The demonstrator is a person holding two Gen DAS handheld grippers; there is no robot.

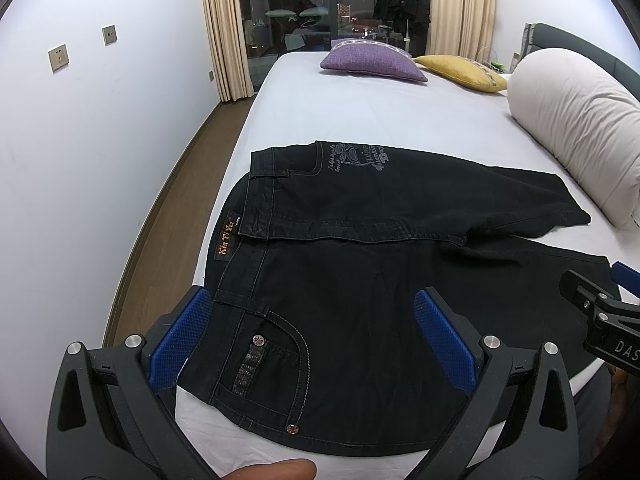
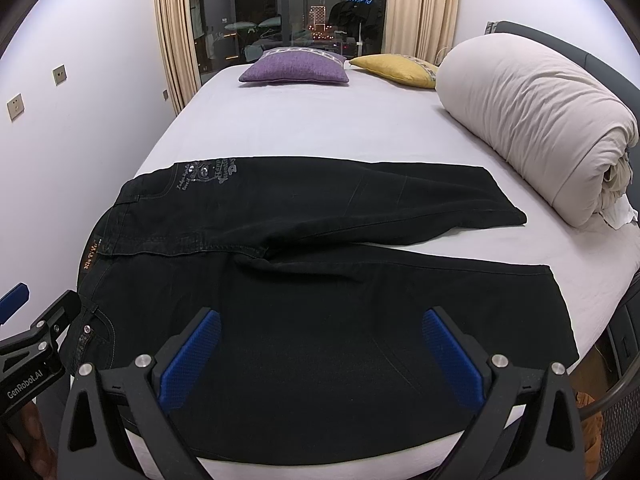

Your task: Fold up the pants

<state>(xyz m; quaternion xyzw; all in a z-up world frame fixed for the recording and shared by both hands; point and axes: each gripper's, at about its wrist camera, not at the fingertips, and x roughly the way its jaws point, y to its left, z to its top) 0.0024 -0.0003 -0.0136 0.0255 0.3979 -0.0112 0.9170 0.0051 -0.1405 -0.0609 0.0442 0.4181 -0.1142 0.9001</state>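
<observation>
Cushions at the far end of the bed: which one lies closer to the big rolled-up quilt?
The yellow cushion. It lies right beside the rolled quilt, while the purple cushion sits further left, toward the curtain.

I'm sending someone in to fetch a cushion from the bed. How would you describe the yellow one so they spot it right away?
Look at the far end of the bed, by the window with the beige curtains. Two cushions lie flat there side by side; the yellow cushion is the one nearer the big rolled-up duvet. Its mustard colour sets it apart from the purple cushion beside it.
</observation>
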